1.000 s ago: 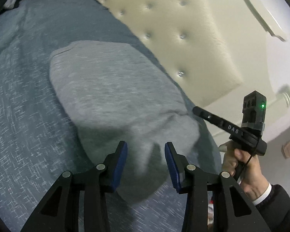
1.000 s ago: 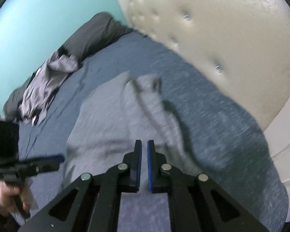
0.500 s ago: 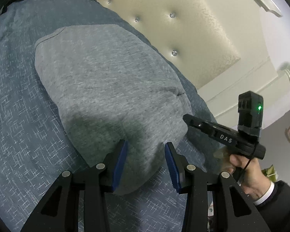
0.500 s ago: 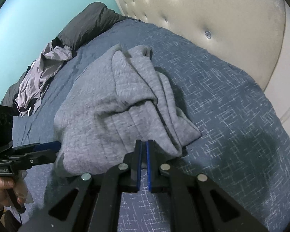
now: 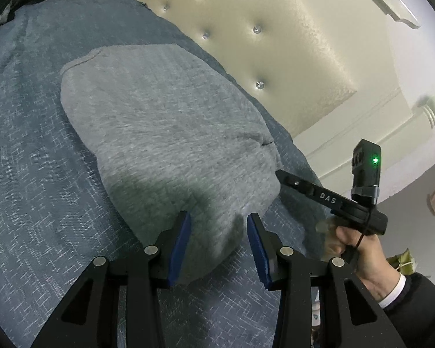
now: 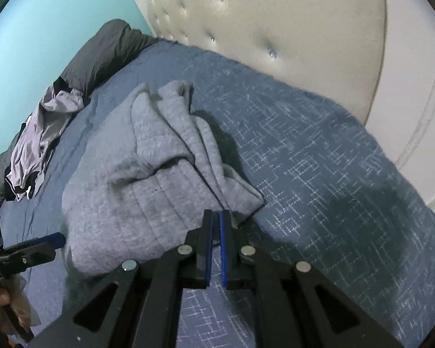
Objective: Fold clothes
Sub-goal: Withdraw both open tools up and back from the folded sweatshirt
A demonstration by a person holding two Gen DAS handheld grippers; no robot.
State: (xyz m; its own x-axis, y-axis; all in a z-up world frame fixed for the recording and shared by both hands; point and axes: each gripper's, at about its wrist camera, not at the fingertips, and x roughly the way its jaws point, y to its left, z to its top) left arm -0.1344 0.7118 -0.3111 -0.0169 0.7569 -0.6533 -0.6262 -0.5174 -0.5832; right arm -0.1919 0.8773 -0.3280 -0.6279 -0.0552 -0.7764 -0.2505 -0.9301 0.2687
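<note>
A grey knit garment [image 5: 165,133] lies folded over on the blue bedspread [image 5: 37,174]; in the right wrist view the garment [image 6: 136,191] shows layered folds along its right side. My left gripper [image 5: 219,220] is open, its blue pads just above the garment's near edge, holding nothing. My right gripper [image 6: 215,217] is shut with nothing visibly between its pads, at the garment's near right corner. In the left wrist view the right gripper [image 5: 284,175] points at the garment's right edge. In the right wrist view the left gripper [image 6: 52,239] is at the lower left.
A cream tufted headboard [image 5: 275,43] rises along the bed's far side. A dark pillow [image 6: 107,49] and a crumpled light purple-grey garment [image 6: 40,142] lie at the far end of the bed by a turquoise wall [image 6: 43,8].
The garment settled flat onto the bed. Both grippers drew back a little toward its near edge; the left stayed open, the right stayed shut.
</note>
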